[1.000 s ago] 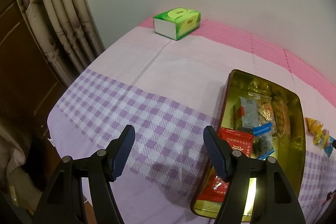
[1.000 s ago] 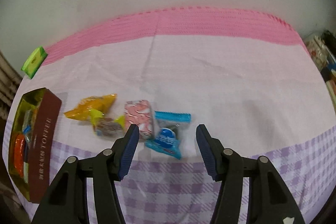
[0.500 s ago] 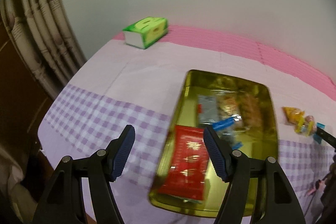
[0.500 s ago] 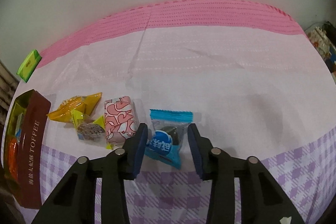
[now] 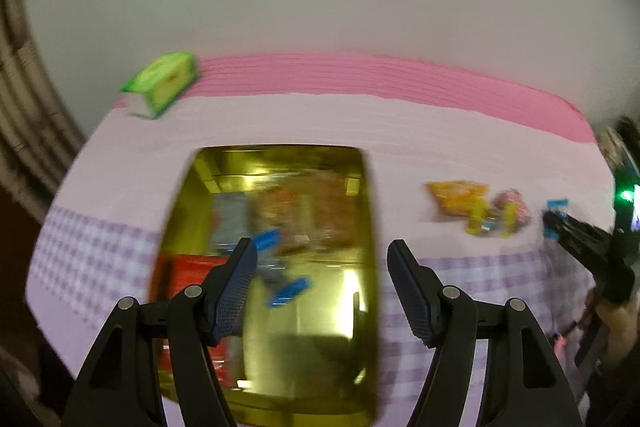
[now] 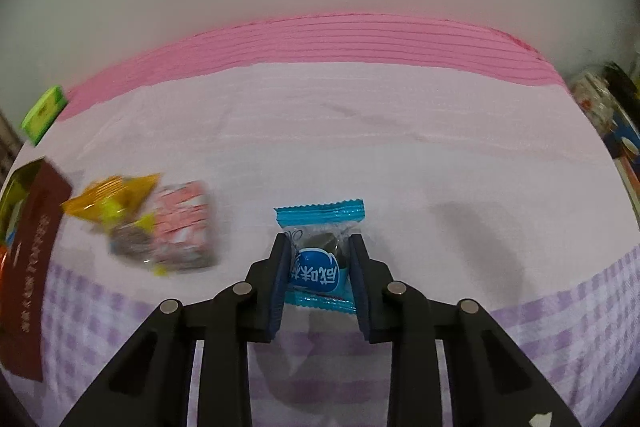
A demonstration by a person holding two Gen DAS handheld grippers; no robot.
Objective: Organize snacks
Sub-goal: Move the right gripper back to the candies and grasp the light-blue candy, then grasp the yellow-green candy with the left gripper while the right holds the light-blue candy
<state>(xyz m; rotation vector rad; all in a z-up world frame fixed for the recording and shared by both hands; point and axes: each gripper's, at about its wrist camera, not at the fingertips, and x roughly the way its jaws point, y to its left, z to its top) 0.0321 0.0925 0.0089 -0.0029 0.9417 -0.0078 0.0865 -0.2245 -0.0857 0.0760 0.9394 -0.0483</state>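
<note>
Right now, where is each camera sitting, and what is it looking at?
Left wrist: on the left gripper, above the gold tin of snacks; its open blue fingers show.
Right wrist: on the right gripper, low over the tablecloth; its fingers clamp the blue candy.
Both show the green tissue box, the tin, the loose snacks and the pink stripe.

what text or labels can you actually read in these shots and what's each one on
"TOFFEE", with Chinese characters too blurred to read: side of the brown tin.
Three white Chinese characters, middle one "味", the others unclear: blue candy wrapper in the right gripper.
Green tissue box, red packet: print blurred, unreadable.
</note>
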